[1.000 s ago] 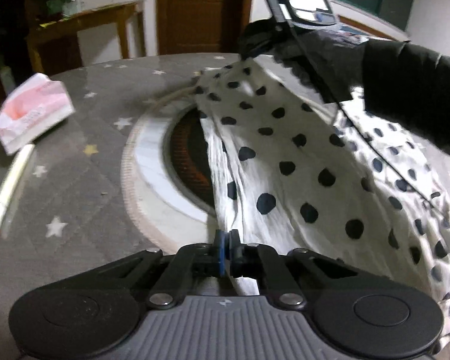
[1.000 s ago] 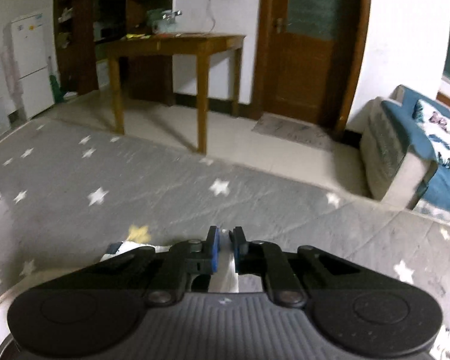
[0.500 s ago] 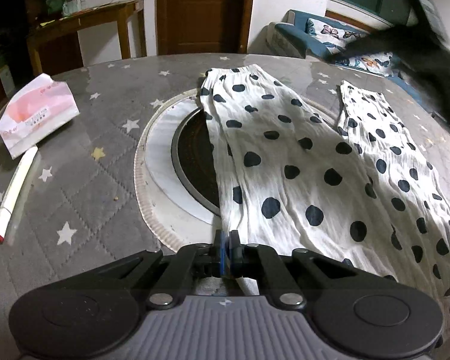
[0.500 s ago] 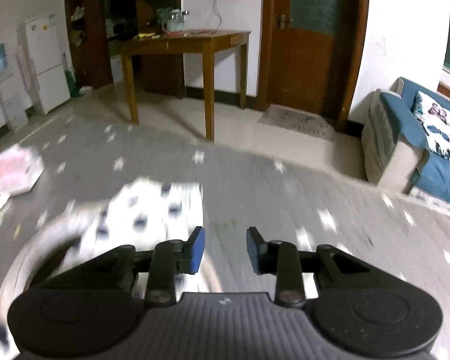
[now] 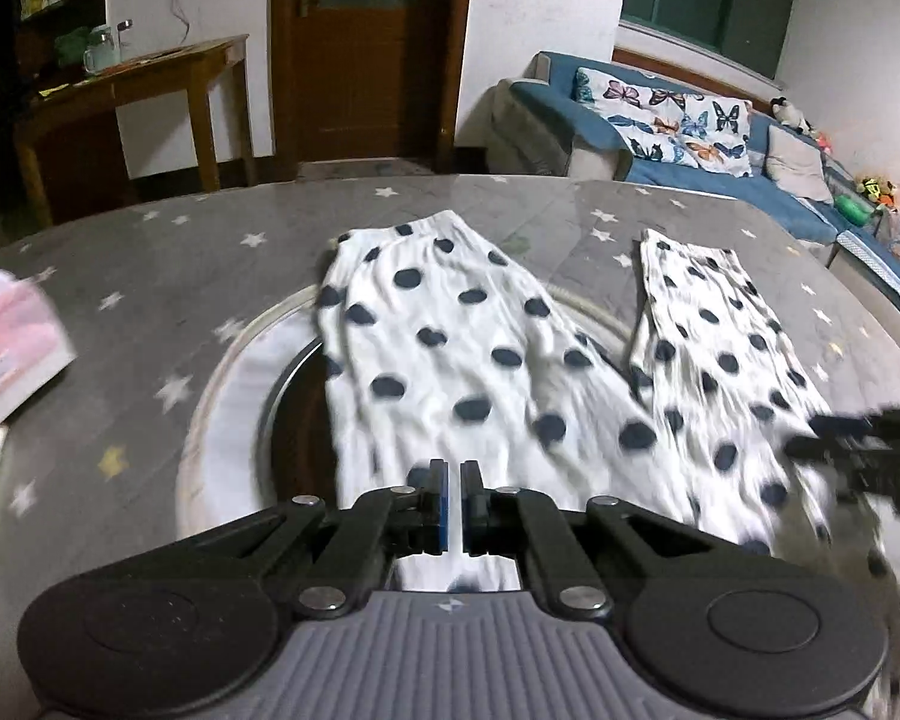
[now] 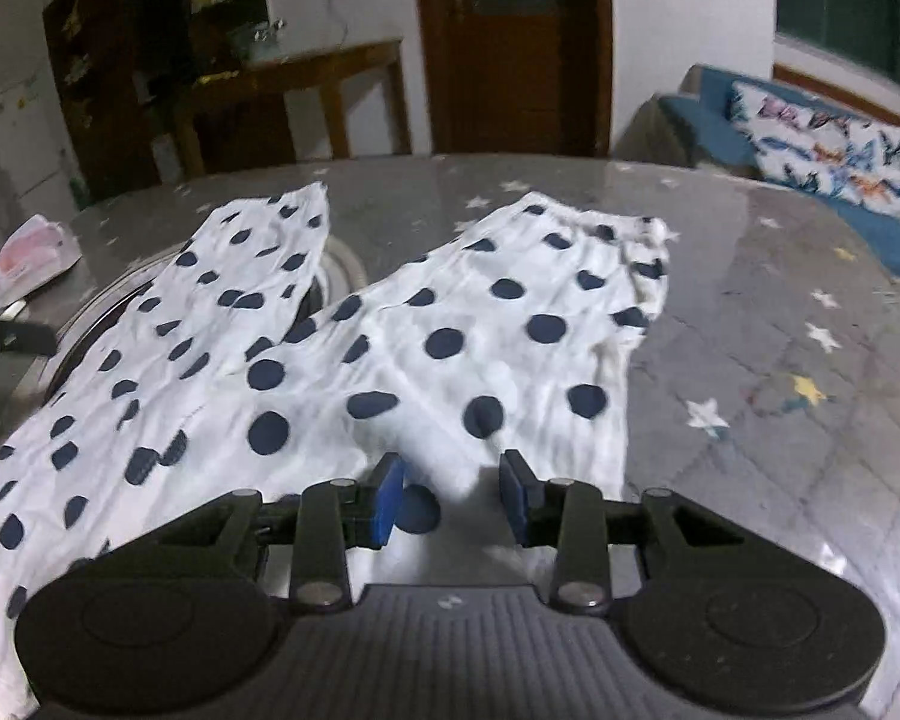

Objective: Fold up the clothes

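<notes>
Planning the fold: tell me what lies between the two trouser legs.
Bare star-patterned tablecloth and part of the round inset's rim between the legs, in the right wrist view.

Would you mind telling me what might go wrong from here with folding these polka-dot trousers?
1. The left claw looks shut on the trousers near their near edge; a lift could drag the whole garment rather than fold it.
2. The right claw is open over cloth; closing here might bunch the wrinkled fabric or catch several layers.
3. The legs spread apart over the round inset in the table; its rim may snag cloth that is dragged across it.
</notes>
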The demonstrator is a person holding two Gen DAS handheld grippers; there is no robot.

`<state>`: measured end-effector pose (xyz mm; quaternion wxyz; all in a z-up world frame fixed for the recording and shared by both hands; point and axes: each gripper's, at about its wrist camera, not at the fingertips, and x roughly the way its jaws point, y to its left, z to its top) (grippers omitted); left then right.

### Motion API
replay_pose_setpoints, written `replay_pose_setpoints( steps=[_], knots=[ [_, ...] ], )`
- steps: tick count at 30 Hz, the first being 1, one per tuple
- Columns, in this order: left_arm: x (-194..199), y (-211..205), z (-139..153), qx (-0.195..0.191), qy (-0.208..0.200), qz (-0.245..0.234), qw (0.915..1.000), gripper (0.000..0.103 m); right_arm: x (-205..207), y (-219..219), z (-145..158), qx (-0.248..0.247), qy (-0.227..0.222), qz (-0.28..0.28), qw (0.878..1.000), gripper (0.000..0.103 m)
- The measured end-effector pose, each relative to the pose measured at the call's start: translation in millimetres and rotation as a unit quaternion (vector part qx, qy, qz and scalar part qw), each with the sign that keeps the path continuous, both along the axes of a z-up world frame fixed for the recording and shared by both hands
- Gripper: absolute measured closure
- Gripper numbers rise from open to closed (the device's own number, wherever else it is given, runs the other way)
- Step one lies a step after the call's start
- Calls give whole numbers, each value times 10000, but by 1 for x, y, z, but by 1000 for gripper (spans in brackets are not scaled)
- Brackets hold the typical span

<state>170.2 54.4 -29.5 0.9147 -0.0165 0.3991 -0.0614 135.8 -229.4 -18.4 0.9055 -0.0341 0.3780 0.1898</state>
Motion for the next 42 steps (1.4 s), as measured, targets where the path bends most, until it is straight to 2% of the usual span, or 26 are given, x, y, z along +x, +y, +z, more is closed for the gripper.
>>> replay_pose_setpoints(
  steps=[6, 10, 15, 20, 23, 28, 29, 30, 32, 36, 42],
  knots=[
    [45, -10, -25, 67, 265, 153, 9995, 98, -9, -13, 0, -354, -133, -225, 9990, 68],
    [56, -7, -35, 205, 295, 251, 9990, 98, -1, -22, 10, -301, -162, -196, 9992, 68],
    [60, -4, -37, 375, 248, 347, 9984, 98, 35, -8, 18, 59, -160, 93, 9998, 67],
    [63, 0, -39, 587, 148, 439, 9972, 98, 78, 9, 4, 21, 53, 193, 9998, 67],
    [66, 2, -40, 677, 95, 533, 9962, 98, 96, 12, -6, -162, -40, 161, 9997, 67],
    [73, 2, -42, 879, -39, 632, 9941, 98, 128, 4, -11, -484, -231, -320, 9980, 66],
    [74, 2, -43, 901, -63, 653, 9938, 98, 133, 0, -13, -522, -265, -434, 9973, 61],
    [75, 2, -43, 906, -63, 648, 9938, 98, 136, -4, -13, -490, -238, -507, 9972, 58],
    [76, 2, -42, 912, -59, 633, 9938, 97, 142, -11, -13, -439, -194, -643, 9968, 59],
    [62, -3, -31, 786, -85, 434, 9959, 96, 122, -10, 0, -398, -310, -483, 9976, 59],
    [6, -35, -17, 464, -122, -377, 9981, 96, 51, 7, 17, -46, -205, 409, 9989, 58]
  ],
)
